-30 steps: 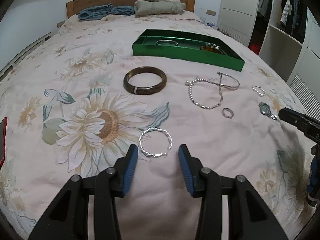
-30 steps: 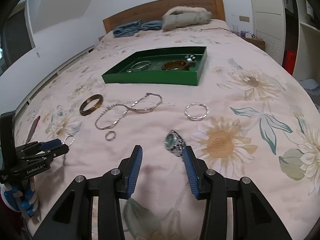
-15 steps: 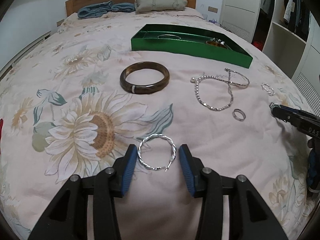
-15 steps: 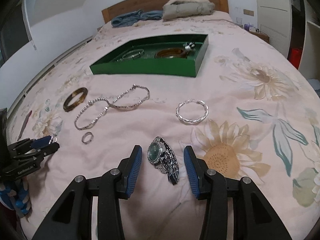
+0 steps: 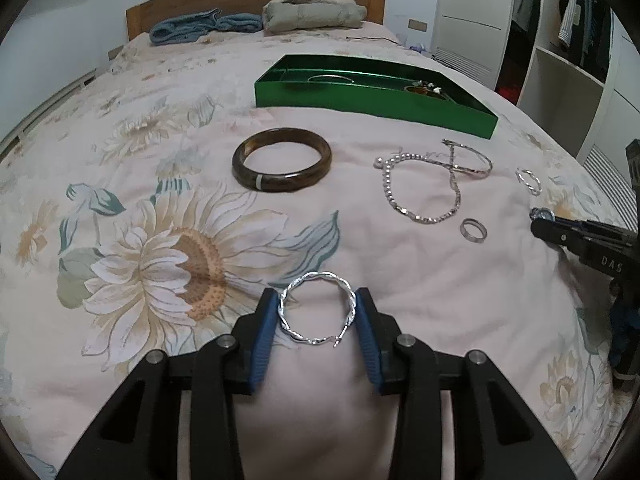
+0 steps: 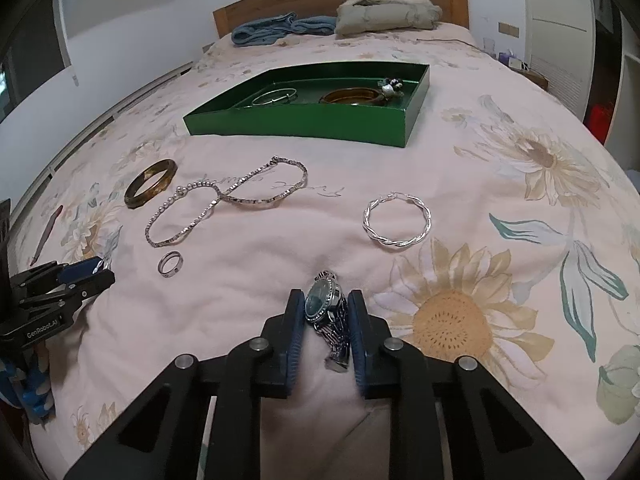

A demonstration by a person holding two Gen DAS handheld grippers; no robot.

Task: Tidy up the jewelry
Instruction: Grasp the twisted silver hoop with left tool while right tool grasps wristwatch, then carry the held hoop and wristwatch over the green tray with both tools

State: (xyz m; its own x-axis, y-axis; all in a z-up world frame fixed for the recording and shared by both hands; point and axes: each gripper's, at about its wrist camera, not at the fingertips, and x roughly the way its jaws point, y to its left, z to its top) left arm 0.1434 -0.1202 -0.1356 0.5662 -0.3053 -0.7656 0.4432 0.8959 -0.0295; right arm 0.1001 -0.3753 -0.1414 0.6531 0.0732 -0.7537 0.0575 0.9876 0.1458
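Note:
On the flowered bedspread my left gripper [image 5: 318,300] is shut on a twisted silver hoop [image 5: 317,312], its pads touching both sides. My right gripper [image 6: 326,304] is shut on a silver watch [image 6: 326,308] with a teal face. A green tray [image 6: 308,118] at the back holds a thin bangle, an amber bangle and a pearl piece. A brown bangle [image 5: 282,164], a silver chain [image 5: 424,188], a small ring [image 5: 473,230] and a second twisted hoop [image 6: 397,220] lie loose on the bed.
Folded blue cloth [image 6: 280,30] and a beige jacket [image 6: 384,12] lie by the wooden headboard. A wardrobe and shelves [image 5: 560,40] stand to the right of the bed. A reddish pen [image 6: 46,238] lies at the left.
Both grippers moved forward and down onto the bed. The left closed around the twisted hoop, the right closed around the watch.

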